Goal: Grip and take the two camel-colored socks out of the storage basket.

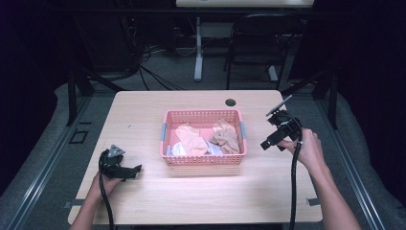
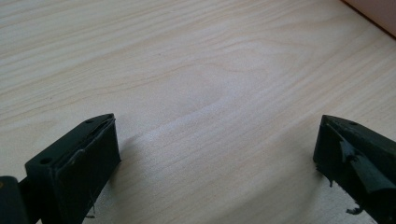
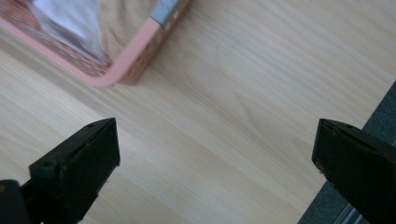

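held the left gripper (image 1: 130,171) low over the bare bench (image 1: 143,120), jaws spread wide, nothing between them. found the pink basket (image 1: 204,158) in the middle of the bench, with peach, tan and white clothes (image 1: 191,139) inside. kept the right gripper (image 1: 270,142) just beside the basket's right side, jaws also spread and empty.

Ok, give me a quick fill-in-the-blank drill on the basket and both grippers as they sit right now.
1. The pink basket holds crumpled ____.
2. Both the left gripper and the right gripper have their jaws ____.
3. In the high view, the basket lies between the two ____.
4. The left gripper hangs over bare wooden ____.

Missing words: clothes; open; grippers; table
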### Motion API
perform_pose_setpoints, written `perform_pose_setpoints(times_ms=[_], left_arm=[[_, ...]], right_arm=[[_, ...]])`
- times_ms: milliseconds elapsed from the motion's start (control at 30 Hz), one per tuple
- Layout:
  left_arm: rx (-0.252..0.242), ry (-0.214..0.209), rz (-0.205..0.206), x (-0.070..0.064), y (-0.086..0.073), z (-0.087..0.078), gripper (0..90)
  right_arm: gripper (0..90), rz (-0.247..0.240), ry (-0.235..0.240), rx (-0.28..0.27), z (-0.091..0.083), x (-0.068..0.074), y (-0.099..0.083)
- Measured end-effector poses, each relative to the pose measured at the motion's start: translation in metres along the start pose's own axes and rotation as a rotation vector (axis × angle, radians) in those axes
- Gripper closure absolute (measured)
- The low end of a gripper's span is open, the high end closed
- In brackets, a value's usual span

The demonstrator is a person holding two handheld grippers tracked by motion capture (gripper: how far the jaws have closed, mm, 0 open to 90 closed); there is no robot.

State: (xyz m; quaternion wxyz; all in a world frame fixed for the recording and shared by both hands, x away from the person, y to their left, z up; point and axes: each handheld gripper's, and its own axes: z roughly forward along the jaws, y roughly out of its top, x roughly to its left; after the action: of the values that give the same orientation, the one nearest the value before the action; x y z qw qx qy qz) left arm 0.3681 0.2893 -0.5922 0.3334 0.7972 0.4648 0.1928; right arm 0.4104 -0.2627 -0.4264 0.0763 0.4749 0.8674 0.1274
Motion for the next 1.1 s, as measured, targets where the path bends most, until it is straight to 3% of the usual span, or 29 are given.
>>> perform_pose_setpoints(times_ms=[167, 533, 933, 1100], left_arm=[[0.0, 0.0, 0.0, 0.0, 0.0, 0.0, 0.1], [0.0, 0.0, 0.0, 0.0, 0.0, 0.0, 0.1], [-0.001, 0.0, 0.0, 0.0, 0.0, 0.0, 0.1], [0.0, 0.0, 0.001, 0.0, 0.0, 0.0, 0.1]], right_arm=[[0.8, -0.029, 0.005, -0.028, -0.013, 0.012, 0.02], [2.0, -0.066, 0.04, -0.048, -0.017, 0.032, 0.05], [7.1, -0.116, 0.07, -0.047, 0.005, 0.063, 0.08], [0.0, -0.129, 0.083, -0.031, 0.02, 0.076, 0.09]])
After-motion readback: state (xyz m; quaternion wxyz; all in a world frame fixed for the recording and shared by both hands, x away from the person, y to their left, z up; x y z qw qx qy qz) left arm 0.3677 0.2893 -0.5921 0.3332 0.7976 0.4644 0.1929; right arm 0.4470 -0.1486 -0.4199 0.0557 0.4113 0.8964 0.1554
